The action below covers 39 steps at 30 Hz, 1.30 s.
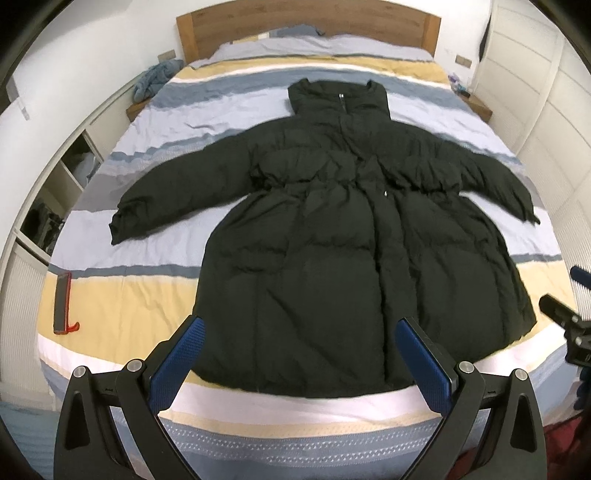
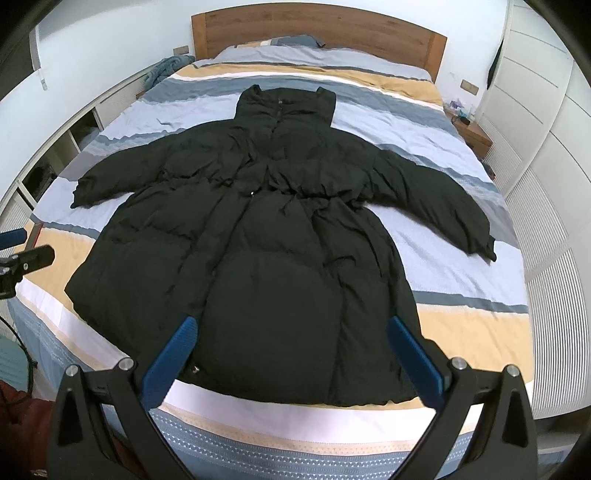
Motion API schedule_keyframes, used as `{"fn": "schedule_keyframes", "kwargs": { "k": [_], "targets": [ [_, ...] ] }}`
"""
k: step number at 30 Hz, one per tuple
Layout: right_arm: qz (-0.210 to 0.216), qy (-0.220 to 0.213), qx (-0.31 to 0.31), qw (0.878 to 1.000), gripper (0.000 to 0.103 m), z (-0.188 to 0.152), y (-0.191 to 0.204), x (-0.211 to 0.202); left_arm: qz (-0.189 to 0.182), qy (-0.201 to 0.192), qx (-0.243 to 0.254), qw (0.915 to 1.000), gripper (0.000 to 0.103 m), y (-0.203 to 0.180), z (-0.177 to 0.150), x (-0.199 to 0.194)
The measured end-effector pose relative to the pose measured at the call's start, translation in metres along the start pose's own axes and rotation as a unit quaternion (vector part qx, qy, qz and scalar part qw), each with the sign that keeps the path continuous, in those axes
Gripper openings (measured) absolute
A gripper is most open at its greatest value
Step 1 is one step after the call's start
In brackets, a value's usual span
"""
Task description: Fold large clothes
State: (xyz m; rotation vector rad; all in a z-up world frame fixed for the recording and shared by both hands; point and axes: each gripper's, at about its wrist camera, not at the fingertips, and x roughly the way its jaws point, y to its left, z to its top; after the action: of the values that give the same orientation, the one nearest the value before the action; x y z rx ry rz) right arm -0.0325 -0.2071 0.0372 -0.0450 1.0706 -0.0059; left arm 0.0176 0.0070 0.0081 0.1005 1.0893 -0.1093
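A large black puffer coat (image 1: 332,236) lies spread flat, front up, on the striped bed, collar toward the headboard and both sleeves out to the sides. It also shows in the right wrist view (image 2: 280,236). My left gripper (image 1: 301,332) is open and empty, held above the coat's hem near the foot of the bed. My right gripper (image 2: 291,332) is open and empty, also above the hem. The right gripper's tip shows at the right edge of the left wrist view (image 1: 561,314); the left gripper shows at the left edge of the right wrist view (image 2: 26,258).
The bed (image 1: 122,280) has a blue, yellow and white striped cover and a wooden headboard (image 1: 306,22). A red-edged phone (image 1: 62,299) lies on the bed's left side. A blue cloth (image 1: 155,77) lies by the far left corner. White wardrobes (image 2: 546,122) stand on the right, shelves (image 1: 70,173) on the left.
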Motion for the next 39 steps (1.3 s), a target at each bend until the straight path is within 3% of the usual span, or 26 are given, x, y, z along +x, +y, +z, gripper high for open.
{"fn": "schedule_keyframes", "kwargs": {
  "k": [7, 12, 18, 26, 39],
  "targets": [
    [-0.01, -0.008, 0.004, 1.0, 0.103, -0.001, 0.001, -0.002, 0.002, 0.02, -0.021, 0.9996, 0.101, 0.014, -0.012, 0.006],
    [-0.01, 0.011, 0.014, 1.0, 0.103, -0.006, 0.0, 0.006, -0.003, 0.036, -0.027, 0.999, 0.101, 0.019, -0.015, 0.013],
    [-0.008, 0.007, 0.04, 0.999, 0.103, 0.0, -0.003, 0.008, 0.011, 0.023, -0.008, 0.9996, 0.101, 0.02, -0.006, 0.012],
    [-0.014, 0.017, 0.081, 0.997, 0.103, 0.002, -0.001, 0.018, -0.013, 0.025, -0.01, 0.9996, 0.101, 0.037, 0.011, 0.022],
    [-0.053, 0.022, 0.106, 0.993, 0.103, 0.029, -0.006, 0.033, -0.025, 0.028, -0.11, 0.9932, 0.101, 0.119, 0.052, 0.071]
  ]
}}
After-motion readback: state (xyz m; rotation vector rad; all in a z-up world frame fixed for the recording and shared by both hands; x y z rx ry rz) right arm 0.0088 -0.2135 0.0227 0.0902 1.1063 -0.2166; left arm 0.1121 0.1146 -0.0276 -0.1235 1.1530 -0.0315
